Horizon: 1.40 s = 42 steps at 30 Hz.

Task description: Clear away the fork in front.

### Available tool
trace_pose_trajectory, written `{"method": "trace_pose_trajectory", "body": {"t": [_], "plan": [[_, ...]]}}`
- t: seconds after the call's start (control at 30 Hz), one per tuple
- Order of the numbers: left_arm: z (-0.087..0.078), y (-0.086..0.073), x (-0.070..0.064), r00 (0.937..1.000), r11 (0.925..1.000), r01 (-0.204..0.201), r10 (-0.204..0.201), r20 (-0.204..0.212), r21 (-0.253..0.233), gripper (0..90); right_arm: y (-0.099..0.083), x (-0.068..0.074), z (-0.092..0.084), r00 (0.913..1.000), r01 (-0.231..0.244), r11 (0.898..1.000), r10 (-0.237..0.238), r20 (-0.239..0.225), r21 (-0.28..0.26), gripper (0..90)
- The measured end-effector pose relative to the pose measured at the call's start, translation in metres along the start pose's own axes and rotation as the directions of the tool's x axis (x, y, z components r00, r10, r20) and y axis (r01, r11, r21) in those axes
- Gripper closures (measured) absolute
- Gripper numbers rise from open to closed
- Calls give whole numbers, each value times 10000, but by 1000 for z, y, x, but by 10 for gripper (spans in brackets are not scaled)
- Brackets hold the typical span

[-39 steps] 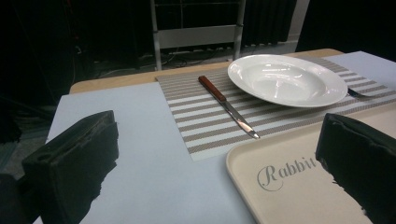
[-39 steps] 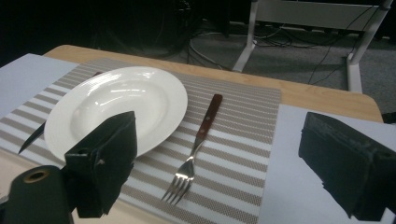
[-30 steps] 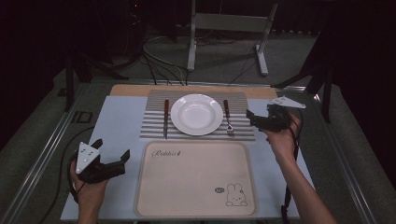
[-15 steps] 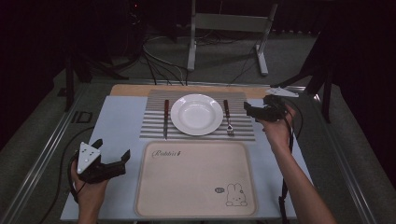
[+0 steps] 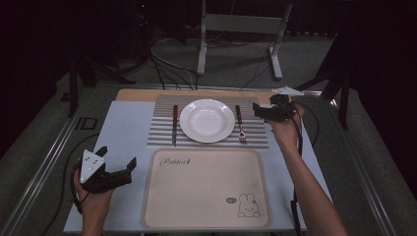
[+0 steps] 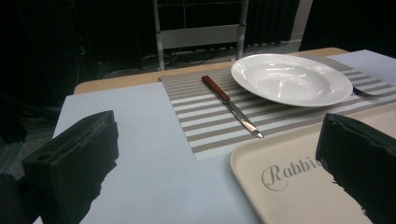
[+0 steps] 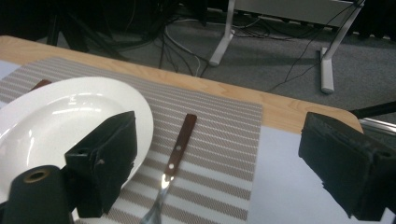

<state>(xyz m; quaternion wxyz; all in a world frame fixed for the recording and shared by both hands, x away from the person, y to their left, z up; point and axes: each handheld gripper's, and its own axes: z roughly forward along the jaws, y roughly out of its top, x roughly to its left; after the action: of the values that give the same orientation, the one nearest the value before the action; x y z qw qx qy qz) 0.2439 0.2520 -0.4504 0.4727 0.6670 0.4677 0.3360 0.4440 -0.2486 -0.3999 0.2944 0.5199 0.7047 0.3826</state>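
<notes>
**Right gripper lines up on the fork**

The fork (image 5: pixel 240 125) lies on the striped placemat (image 5: pixel 162 129), just beside the white plate's (image 5: pixel 207 120) right rim, its wooden handle pointing to the far edge of the surface and its tines toward the person. The right gripper (image 5: pixel 259 110) hovers just to the right of that handle, near its far end, with its jaws wide apart and nothing between them. In the right gripper view the fork (image 7: pixel 173 174) runs up the gap between the two jaws — its long axis roughly along the camera's line of sight, so the jaws straddle it across its width. The right hand is much the nearer; its forearm stretches forward along the tray's (image 5: pixel 206 222) right side.

The left gripper (image 5: pixel 118 166) rests low at the tray's left — jaws spread, empty — well apart from the knife (image 5: pixel 174 125) left of the plate.
</notes>
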Motion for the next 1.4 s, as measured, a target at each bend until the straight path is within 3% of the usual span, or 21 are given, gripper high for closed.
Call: {"method": "trace_pose_trajectory", "body": {"t": [0.1, 0.2, 0.33, 0.63, 0.77, 0.93, 1.4], "plan": [[0, 0, 0, 10000, 10000, 1, -1, 6, -11, 0, 2, 1, 7, 9999, 135, 9999, -135, 102, 59, 116], [0, 0, 0, 10000, 10000, 2, -1, 8, -18, 0, 3, 2, 13, 9998, 131, 9999, -132, -124, -112, 116], [0, 0, -1, 10000, 10000, 20, -20, -2, -56, 0, 2, 2, 22, 9994, -124, 9998, 119, -319, -141, 115], [-1, 0, 0, 10000, 9999, 40, -40, -37, -96, 0, -9, 3, 49, 9960, -680, 9955, 716, -539, 656, 145], [-1, 0, 1, 9999, 9998, 121, -122, -18, -149, 0, -15, 7, 59, 9984, -445, 9947, 477, -319, 929, 167], [-2, 0, 2, 9998, 9996, 193, -194, -23, -181, 0, -19, 11, 70, 9979, -506, 9922, 548, -339, 1137, 176], [-3, -1, 4, 9992, 9990, 388, -388, -3, -232, 0, -40, 10, 100, 9948, -992, 9742, 1015, -9, 2027, 237]]}}
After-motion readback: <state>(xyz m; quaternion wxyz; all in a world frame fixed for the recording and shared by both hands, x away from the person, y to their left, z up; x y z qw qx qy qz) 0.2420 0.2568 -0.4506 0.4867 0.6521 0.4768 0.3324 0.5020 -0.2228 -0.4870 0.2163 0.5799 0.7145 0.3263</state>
